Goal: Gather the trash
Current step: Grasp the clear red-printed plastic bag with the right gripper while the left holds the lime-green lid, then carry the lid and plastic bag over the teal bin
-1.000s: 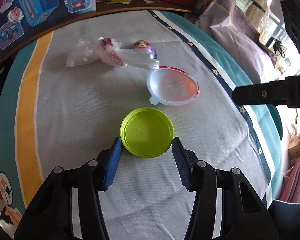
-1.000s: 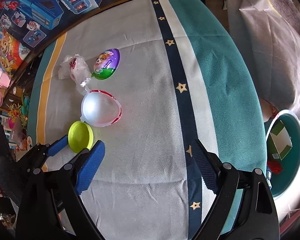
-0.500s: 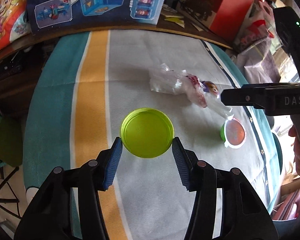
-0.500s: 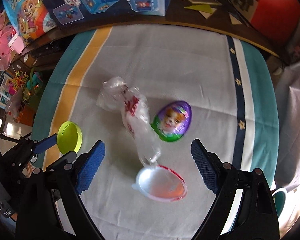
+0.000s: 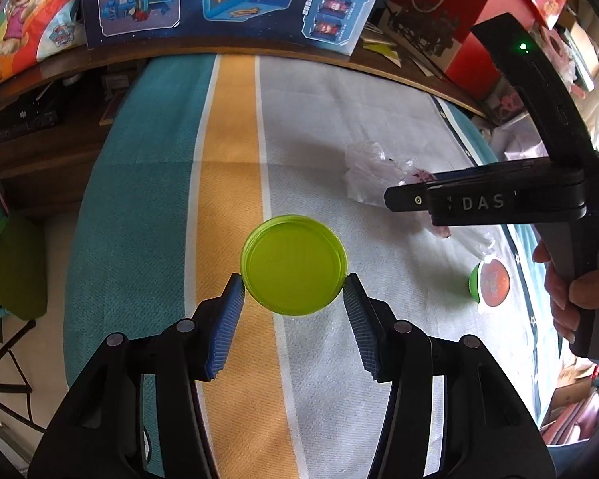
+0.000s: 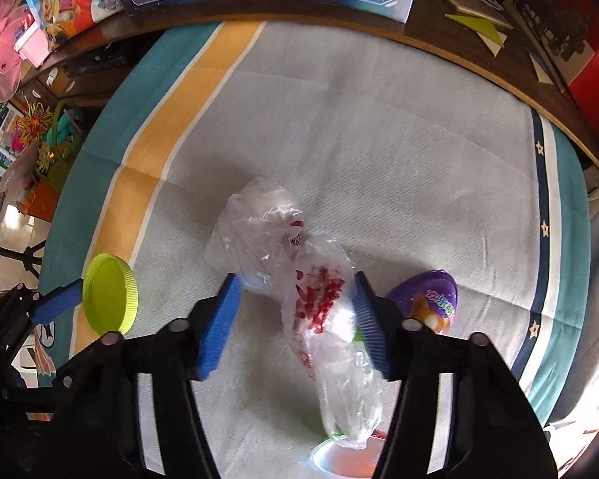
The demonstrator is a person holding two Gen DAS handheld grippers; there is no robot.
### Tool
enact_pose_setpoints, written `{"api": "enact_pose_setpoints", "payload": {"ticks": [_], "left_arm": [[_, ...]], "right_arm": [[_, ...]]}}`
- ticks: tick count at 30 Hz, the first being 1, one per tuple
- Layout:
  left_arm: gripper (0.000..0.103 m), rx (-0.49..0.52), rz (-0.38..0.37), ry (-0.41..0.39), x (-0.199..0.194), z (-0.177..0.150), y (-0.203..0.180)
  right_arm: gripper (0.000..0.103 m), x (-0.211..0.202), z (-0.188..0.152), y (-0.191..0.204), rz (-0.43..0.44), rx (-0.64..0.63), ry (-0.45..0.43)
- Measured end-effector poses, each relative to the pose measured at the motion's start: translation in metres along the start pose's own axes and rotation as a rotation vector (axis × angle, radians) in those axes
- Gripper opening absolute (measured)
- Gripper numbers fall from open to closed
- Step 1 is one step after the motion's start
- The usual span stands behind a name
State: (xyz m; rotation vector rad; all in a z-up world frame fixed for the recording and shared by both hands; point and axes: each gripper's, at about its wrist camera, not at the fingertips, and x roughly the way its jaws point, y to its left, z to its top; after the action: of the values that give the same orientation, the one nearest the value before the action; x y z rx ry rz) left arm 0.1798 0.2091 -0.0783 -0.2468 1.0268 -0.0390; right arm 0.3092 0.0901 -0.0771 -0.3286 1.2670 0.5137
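With the round lime-green plastic lid (image 5: 293,265) already pinched in the left gripper (image 5: 293,311), the right gripper (image 6: 297,319) had just been narrowing around the crumpled clear plastic bag (image 6: 299,279) at frame centre, while the purple egg-shaped toy shell (image 6: 431,299) at right lay uncollected.

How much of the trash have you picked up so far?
One piece so far: the left gripper holds the green lid above the cloth. The right gripper has just been closing around the plastic bag; its right pad touches it, the left not yet. The purple egg and the white shell still lie there. No bin is in view.
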Motion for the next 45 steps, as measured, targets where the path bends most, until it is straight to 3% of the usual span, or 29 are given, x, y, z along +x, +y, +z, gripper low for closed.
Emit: {"api": "enact_pose_setpoints", "payload": {"ticks": [2,5,13,18,32,45], "left_arm": [[0.053,0.0,0.001,-0.001,0.0,0.0,0.0],[0.053,-0.002,0.0,-0.007,-0.003,-0.002,-0.003],[0.053,0.035,0.0,-0.048,-0.029,-0.004,-0.027],[0.053,0.084,-0.019,-0.074,-0.048,-0.008,-0.06],[0.053,0.313,-0.14,-0.061,-0.062,-0.037,-0.201],[0.053,0.547,-0.281,0.015,-0.036,-0.075,-0.351]], "right_arm": [[0.03,-0.005,-0.002,0.002,0.005,0.003,-0.013],[0.025,-0.018,-0.007,0.001,0.012,0.02,-0.046],[0.025,-0.076,-0.029,-0.015,0.066,0.093,-0.152],[0.025,-0.108,-0.062,-0.035,0.078,0.14,-0.195],[0.025,-0.176,-0.205,-0.148,0.036,0.393,-0.293],[0.025,-0.21,-0.361,-0.273,-0.032,0.701,-0.365]]}}
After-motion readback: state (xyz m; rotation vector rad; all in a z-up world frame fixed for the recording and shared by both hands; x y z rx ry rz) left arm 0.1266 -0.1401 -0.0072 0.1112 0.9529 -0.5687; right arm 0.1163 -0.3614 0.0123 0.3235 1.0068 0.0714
